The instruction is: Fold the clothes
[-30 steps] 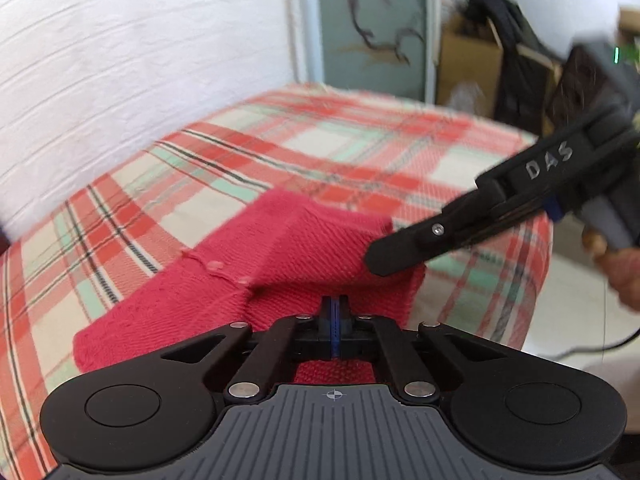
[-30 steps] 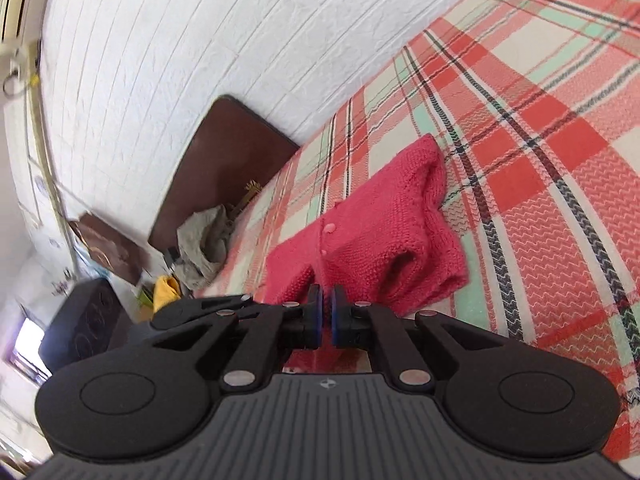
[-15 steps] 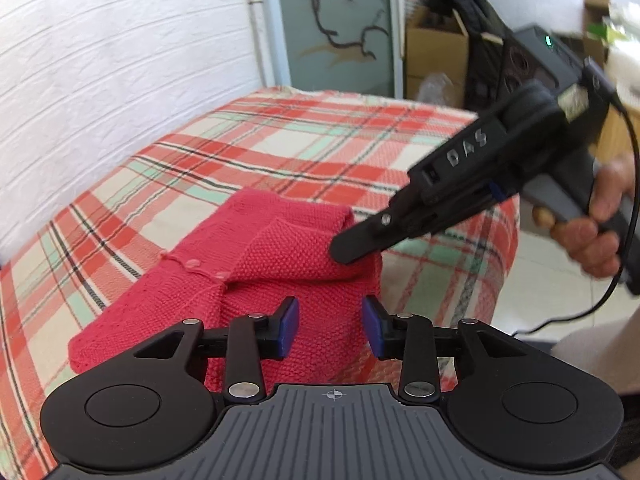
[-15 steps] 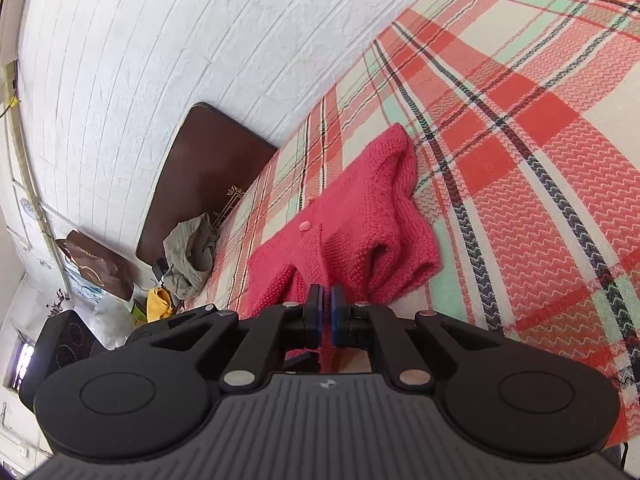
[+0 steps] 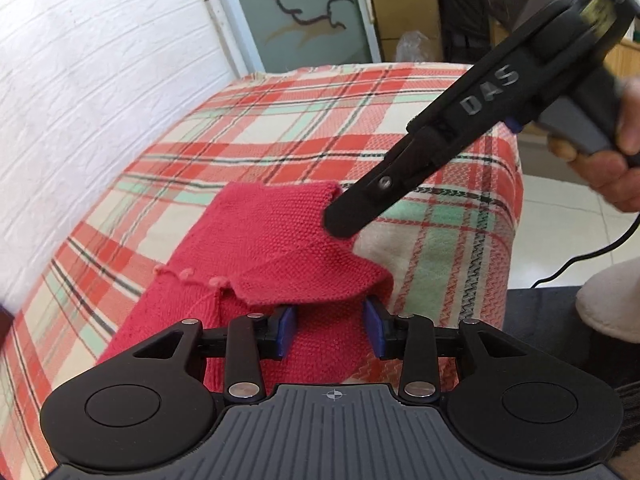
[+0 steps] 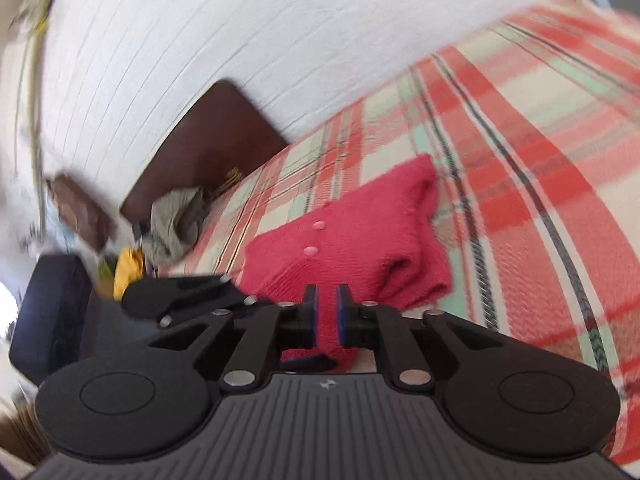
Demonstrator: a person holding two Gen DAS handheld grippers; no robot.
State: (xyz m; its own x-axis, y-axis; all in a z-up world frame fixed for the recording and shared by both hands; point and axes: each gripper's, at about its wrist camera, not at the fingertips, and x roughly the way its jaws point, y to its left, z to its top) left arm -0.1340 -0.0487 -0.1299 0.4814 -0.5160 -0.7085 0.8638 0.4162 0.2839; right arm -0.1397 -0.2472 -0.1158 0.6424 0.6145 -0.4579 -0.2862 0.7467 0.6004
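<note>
Two hand-held grippers at red cardigan (image 5: 276,248): left hand-held gripper (image 5: 330,330) parted; right hand-held gripper (image 6: 326,312) opening, knit between.

Likely a home bedroom, plaid-covered bed (image 5: 280,128), white brick-pattern wall (image 6: 240,40), cardboard boxes (image 5: 404,12)

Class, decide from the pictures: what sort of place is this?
Probably a home bedroom: a plaid-covered bed against a white wall, a dark headboard, cardboard boxes nearby.

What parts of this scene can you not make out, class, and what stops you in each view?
- Left wrist view: near edge of the red knitted cardigan, hidden behind the left gripper.
- Right wrist view: the grey crumpled cloth and yellow object, motion-blurred.
- Right gripper, opening: cardigan between pads; contact unclear.
</note>
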